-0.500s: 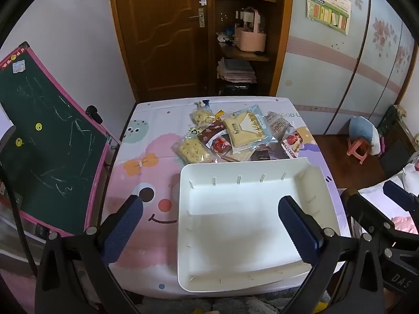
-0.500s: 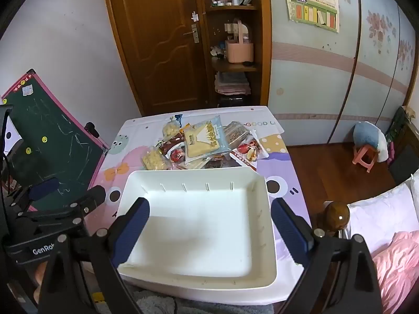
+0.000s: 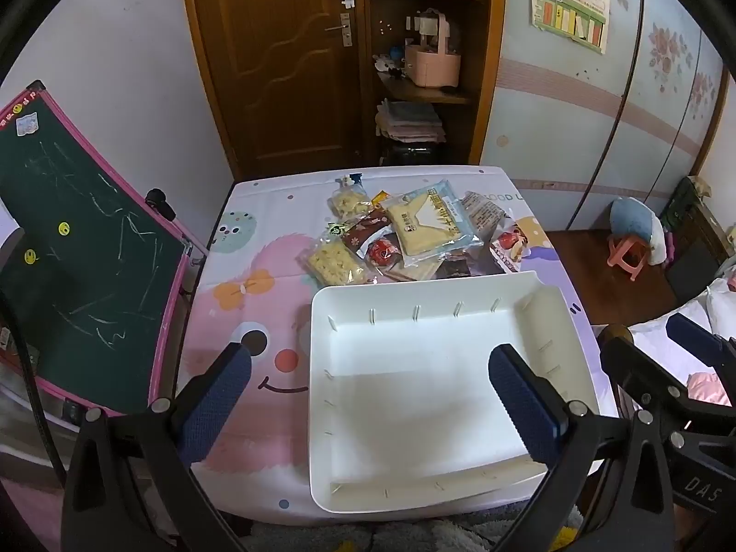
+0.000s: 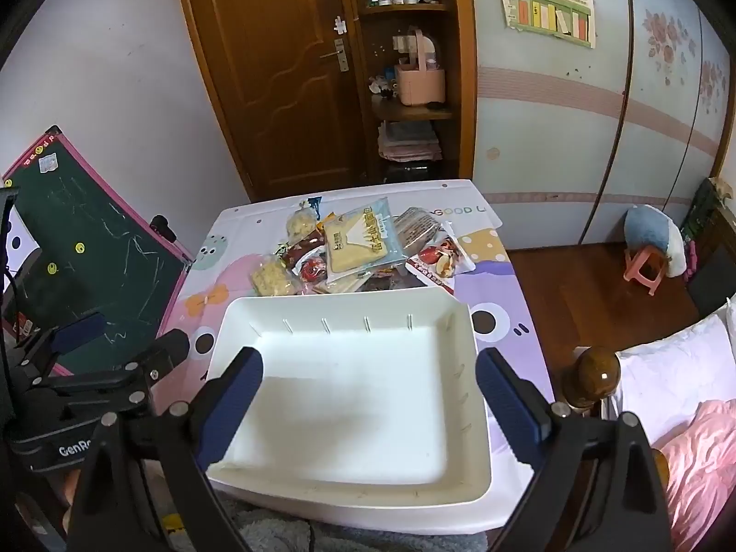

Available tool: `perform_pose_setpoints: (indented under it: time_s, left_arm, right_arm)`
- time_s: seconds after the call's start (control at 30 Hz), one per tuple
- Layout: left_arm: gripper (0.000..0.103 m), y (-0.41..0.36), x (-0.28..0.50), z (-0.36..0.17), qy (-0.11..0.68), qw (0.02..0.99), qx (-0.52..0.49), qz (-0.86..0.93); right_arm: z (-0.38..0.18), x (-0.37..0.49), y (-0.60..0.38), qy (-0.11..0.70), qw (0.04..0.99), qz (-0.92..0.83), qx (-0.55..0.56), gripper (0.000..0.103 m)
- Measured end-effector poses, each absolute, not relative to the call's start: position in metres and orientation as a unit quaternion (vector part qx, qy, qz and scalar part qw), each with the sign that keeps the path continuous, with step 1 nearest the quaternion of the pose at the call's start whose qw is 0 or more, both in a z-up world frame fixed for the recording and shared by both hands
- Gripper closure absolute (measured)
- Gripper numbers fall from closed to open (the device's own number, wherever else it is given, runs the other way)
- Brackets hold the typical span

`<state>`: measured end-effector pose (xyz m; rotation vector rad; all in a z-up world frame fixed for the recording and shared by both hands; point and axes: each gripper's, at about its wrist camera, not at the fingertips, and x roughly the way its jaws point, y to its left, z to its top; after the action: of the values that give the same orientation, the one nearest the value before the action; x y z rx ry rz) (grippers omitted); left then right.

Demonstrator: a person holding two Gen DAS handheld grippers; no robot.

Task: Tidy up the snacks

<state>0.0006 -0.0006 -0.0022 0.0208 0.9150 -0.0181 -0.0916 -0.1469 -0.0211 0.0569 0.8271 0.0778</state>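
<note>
My left gripper (image 3: 370,395) and right gripper (image 4: 370,395) hang with fingers released over the empty white tray (image 4: 453,317), its far rim touching the snack pile (image 4: 359,248) on the worktop (image 3: 257,225)

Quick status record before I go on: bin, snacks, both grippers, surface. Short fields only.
bin: white bin, nothing in it, at the near edge of the table
snacks: pile of packets on the table just beyond the bin's far wall, none inside it
top packet: light blue packet, lying flat on the pile
left gripper: open, holding nothing
right gripper: open, holding nothing, over the bin
surface: cartoon-print tablecloth
progress: no snack sorted yet
</note>
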Motion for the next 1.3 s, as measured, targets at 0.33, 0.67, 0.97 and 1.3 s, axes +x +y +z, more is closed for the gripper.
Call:
perform_pose_setpoints:
  time_s: [0.33,0.67,0.97,1.3]
  left_arm:
    - [0.0,-0.008,-0.003,-0.006,0.443,0.896,0.012,-0.012]
    - [0.0,-0.008,-0.004,-0.009,0.445,0.895,0.012,-0.012]
    - [0.001,-0.007,-0.004,-0.01,0.447,0.895,0.011,-0.012]
    - [0.001,-0.008,-0.009,-0.019,0.45,0.893,0.012,-0.011]
  right_arm:
    - [-0.028,-0.094,-0.147,0.405,0.913,0.038,0.033,0.009]
    - [-0.03,-0.093,-0.149,0.407,0.912,0.04,0.036,0.009]
    - [-0.037,-0.091,-0.148,0.412,0.91,0.041,0.039,0.009]
    - [-0.041,-0.087,-0.146,0.418,0.907,0.042,0.041,0.009]
